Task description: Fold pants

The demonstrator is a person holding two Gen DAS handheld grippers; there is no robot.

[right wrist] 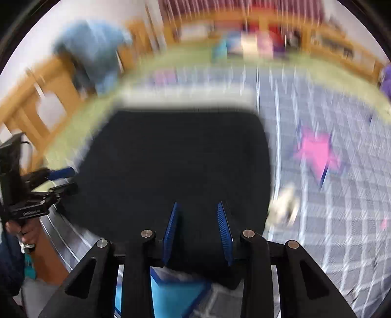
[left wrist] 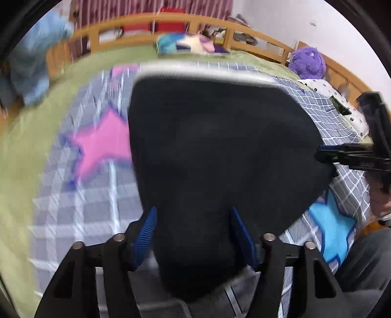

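Dark navy pants [left wrist: 220,151] lie on the grey checked quilt [left wrist: 102,195] on the bed, folded into a broad dark slab with a pale band along the far edge; both views blurred, right wrist view more so. Left gripper [left wrist: 193,237] sits at the near edge of the pants, blue ribbed pads [left wrist: 145,239] spread fairly wide, dark cloth between them but pads apart from it on both sides as far as visible, not pinching. Right gripper [right wrist: 198,232] also at the near edge of the pants, blue pads [right wrist: 171,232] at a narrow gap, cloth under and between them, no clear squeeze seen. In the left wrist view the right gripper pokes in at the right side of the pants, tips touching or just beside the cloth edge, cannot tell which. Pink star [left wrist: 102,144] printed on the quilt just left of the pants, blue star [left wrist: 334,225] near their right side. Green sheet [left wrist: 22,137] shows beyond the quilt. Wooden bed rail [left wrist: 151,22] well behind the pants, purple plush toy [left wrist: 308,61] near the rail, far right of the pants. Light blue plush [left wrist: 36,61] far left of the pants.
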